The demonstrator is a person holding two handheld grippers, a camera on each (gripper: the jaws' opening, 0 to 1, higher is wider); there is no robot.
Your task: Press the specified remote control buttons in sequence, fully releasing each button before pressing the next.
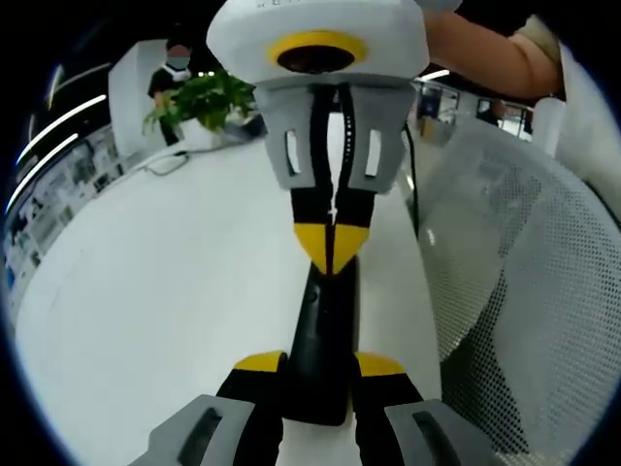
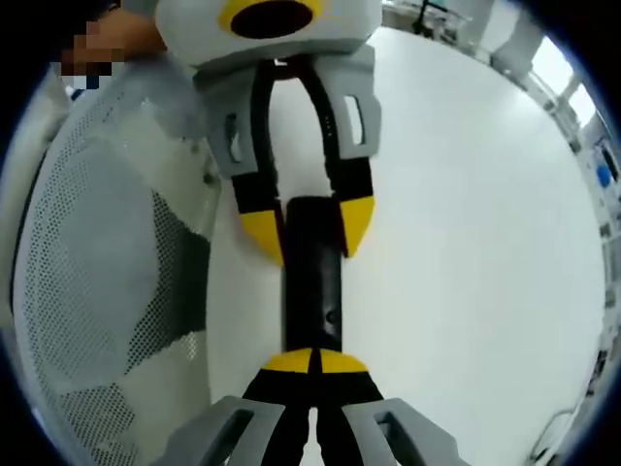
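A black remote control lies on the white table, close to its edge, beside a white mesh chair. The left gripper holds the near end of the remote between its jaws. The right gripper has its jaws together, and its yellow tips touch the top of the remote's other end. A green plant stands far on the table.

So the long, slim black plastic remote control lies flat on the white table, near the edge by the mesh chair. One end sits between yellow-tipped jaws, and closed yellow tips touch its top face near the other end.
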